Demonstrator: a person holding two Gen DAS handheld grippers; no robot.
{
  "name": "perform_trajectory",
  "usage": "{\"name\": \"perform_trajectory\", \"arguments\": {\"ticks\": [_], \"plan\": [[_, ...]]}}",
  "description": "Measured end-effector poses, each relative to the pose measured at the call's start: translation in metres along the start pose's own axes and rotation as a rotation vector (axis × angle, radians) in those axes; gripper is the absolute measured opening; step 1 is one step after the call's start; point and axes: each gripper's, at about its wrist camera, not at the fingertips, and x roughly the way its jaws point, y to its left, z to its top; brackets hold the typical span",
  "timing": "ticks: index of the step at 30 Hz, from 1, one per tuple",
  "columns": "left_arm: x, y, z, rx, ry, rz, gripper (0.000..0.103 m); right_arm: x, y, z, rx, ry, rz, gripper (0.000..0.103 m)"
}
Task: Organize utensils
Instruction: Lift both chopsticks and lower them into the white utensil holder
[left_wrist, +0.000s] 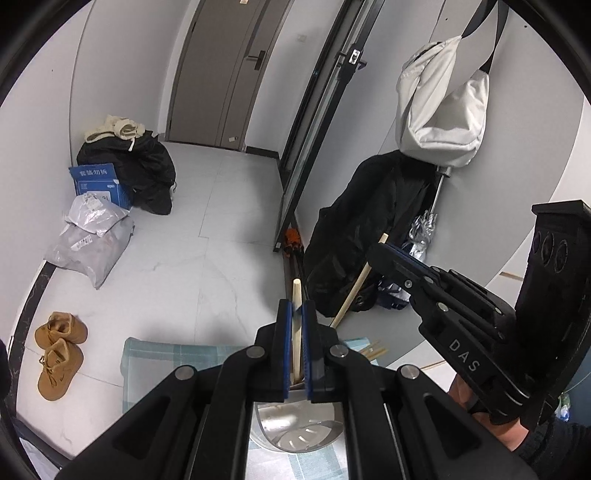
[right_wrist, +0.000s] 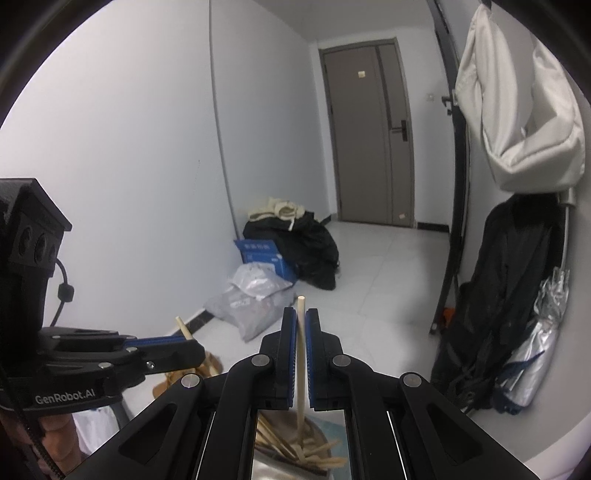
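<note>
My left gripper (left_wrist: 296, 306) is shut on a pale wooden chopstick (left_wrist: 296, 293) that stands almost upright between its blue pads. Right under it sits a steel utensil holder (left_wrist: 280, 421) with a slotted bottom. The right gripper (left_wrist: 380, 251) comes in from the right, shut on a second chopstick (left_wrist: 356, 286) that slants down toward the table. In the right wrist view that gripper (right_wrist: 301, 314) clamps its chopstick (right_wrist: 301, 306) over the holder (right_wrist: 264, 467), where several chopsticks (right_wrist: 291, 445) lie. The left gripper (right_wrist: 197, 347) shows at the left, its chopstick (right_wrist: 183, 326) poking above it.
A blue-green checked cloth (left_wrist: 166, 354) lies under the holder, with a few loose chopsticks (left_wrist: 375, 349) on it at the right. On the floor are tan boots (left_wrist: 59, 354), plastic bags (left_wrist: 92, 240) and a blue box (left_wrist: 99, 182). A black coat (left_wrist: 354, 229) hangs right.
</note>
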Motion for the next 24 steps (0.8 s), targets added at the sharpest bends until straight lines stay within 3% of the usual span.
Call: {"name": "perform_trajectory", "arguments": {"ticks": [13, 24], "plan": [[0.013, -0.002, -0.013, 0.032, 0.036, -0.019, 0.001, 0.007, 0.002, -0.018, -0.022, 0.055, 0.027, 0.004], [0.024, -0.003, -0.019, 0.060, 0.075, -0.022, 0.001, 0.022, -0.009, -0.031, 0.003, 0.182, 0.093, 0.004]]}}
